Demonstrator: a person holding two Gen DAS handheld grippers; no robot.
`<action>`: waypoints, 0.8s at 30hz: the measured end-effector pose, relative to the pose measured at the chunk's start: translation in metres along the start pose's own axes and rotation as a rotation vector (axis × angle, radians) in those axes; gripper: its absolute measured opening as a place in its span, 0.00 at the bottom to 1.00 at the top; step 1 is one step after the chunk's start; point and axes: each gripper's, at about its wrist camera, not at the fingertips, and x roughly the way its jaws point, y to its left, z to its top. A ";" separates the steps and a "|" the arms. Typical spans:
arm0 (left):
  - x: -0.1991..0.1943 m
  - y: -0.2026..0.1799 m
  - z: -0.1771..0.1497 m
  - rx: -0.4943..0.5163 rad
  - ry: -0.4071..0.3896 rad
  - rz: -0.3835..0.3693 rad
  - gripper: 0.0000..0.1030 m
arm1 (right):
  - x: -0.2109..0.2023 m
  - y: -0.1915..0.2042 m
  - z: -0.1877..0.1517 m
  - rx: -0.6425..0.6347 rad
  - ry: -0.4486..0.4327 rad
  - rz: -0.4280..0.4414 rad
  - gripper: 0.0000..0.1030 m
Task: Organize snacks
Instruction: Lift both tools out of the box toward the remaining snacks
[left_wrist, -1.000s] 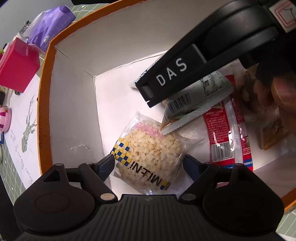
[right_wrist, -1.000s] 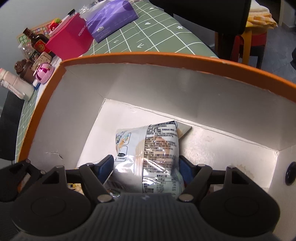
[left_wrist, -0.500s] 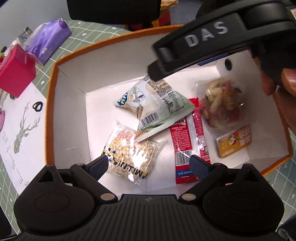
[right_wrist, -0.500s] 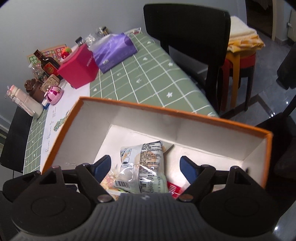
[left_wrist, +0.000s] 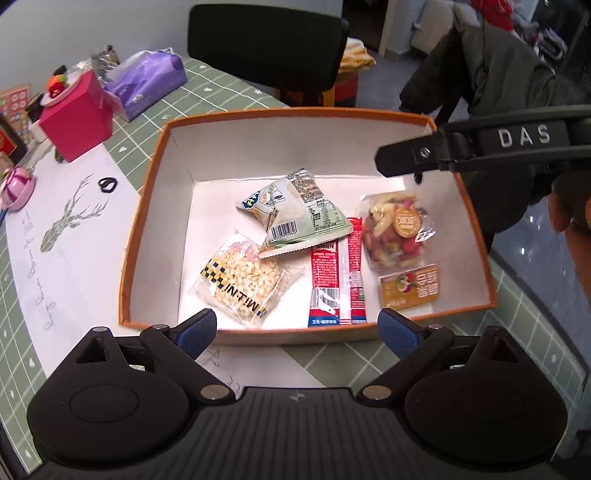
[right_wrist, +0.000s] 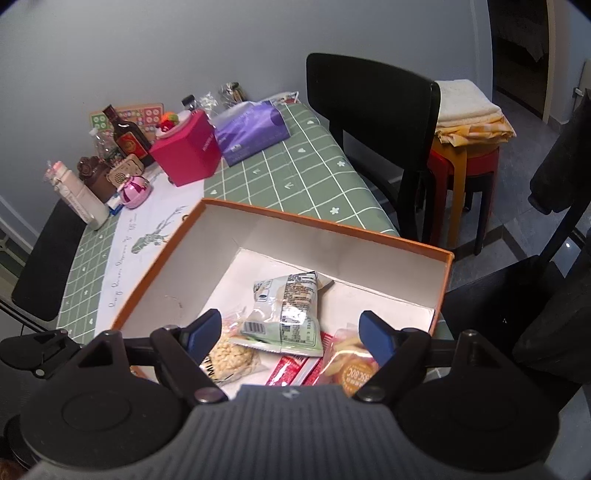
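An orange box with white inside (left_wrist: 147, 206) (right_wrist: 155, 273) holds several snacks: a puffed-rice pack (left_wrist: 242, 282) (right_wrist: 231, 356), a pale green bag (left_wrist: 295, 212) (right_wrist: 290, 310), red stick packs (left_wrist: 338, 280) (right_wrist: 291, 367), a mixed-nut bag (left_wrist: 397, 229) (right_wrist: 351, 363) and a small orange packet (left_wrist: 410, 286). My left gripper (left_wrist: 295, 332) is open and empty above the box's near wall. My right gripper (right_wrist: 291, 330) is open and empty above the box; its body (left_wrist: 480, 147) shows at the right of the left wrist view.
On the green checked tablecloth (right_wrist: 280, 177) stand a pink box (right_wrist: 188, 153) (left_wrist: 75, 116), a purple tissue pack (right_wrist: 251, 127) (left_wrist: 147, 79), bottles and small items (right_wrist: 110, 162). A black chair (right_wrist: 373, 122) (left_wrist: 266, 48) and a stool with folded cloth (right_wrist: 465, 140) stand beyond the table.
Both grippers have lifted up and back out of the box. The right gripper let go of the pale green bag, which now lies on the other snacks.
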 end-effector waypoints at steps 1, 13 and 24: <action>-0.007 0.000 -0.005 -0.017 -0.018 0.002 1.00 | -0.006 0.001 -0.004 -0.001 -0.003 0.002 0.78; -0.059 -0.003 -0.080 -0.139 -0.097 -0.005 1.00 | -0.063 0.003 -0.059 -0.042 -0.001 0.008 0.79; -0.073 -0.006 -0.163 -0.243 -0.084 0.006 1.00 | -0.082 -0.009 -0.125 -0.061 0.075 -0.018 0.80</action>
